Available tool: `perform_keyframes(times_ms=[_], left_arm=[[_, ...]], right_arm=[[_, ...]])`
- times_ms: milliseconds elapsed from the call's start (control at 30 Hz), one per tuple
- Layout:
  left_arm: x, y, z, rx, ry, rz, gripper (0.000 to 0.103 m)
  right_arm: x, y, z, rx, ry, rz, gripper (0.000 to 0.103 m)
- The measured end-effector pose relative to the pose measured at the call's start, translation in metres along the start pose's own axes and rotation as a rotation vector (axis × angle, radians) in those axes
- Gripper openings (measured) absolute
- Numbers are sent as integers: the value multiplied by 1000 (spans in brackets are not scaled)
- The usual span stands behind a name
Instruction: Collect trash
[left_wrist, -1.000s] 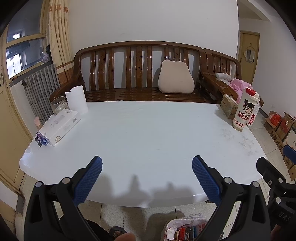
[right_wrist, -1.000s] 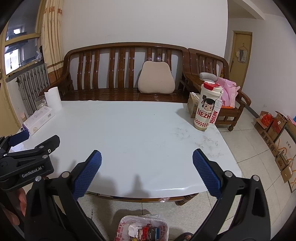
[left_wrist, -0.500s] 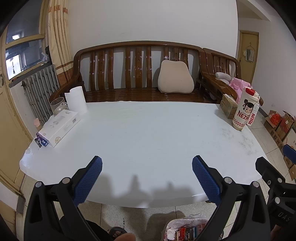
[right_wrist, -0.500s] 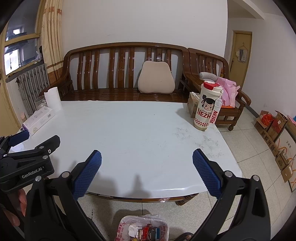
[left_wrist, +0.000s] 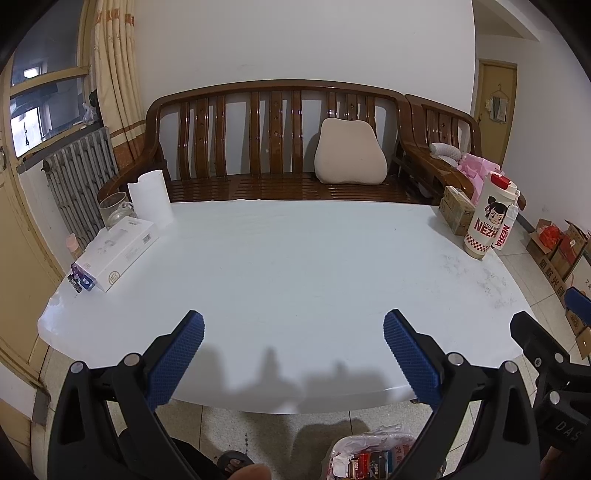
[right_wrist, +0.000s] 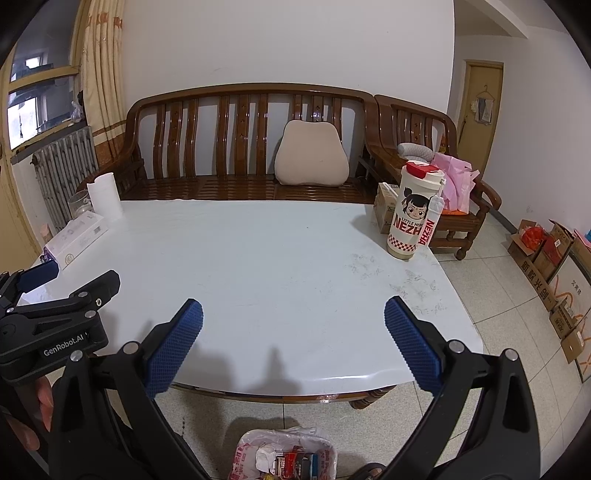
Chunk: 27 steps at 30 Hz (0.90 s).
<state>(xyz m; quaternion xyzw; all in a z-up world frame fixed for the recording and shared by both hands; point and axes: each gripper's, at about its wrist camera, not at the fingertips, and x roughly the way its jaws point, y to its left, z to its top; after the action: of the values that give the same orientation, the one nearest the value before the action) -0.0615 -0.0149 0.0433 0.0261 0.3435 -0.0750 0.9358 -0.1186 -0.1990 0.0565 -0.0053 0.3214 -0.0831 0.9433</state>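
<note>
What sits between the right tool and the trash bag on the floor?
Nothing visible. The right tool is open and empty above the table's near edge; the trash bag lies open on the floor directly below.

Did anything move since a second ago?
Nothing visibly changed. The left gripper and right gripper hover open and empty over the table's near edge, and the trash bag sits on the floor below.
</note>
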Motion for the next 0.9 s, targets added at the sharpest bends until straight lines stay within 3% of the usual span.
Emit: perform_keyframes(times_ms=[900], left_arm=[[1, -5, 0, 3, 1, 2, 95]], right_arm=[[1, 0, -1, 2, 1, -1, 96]])
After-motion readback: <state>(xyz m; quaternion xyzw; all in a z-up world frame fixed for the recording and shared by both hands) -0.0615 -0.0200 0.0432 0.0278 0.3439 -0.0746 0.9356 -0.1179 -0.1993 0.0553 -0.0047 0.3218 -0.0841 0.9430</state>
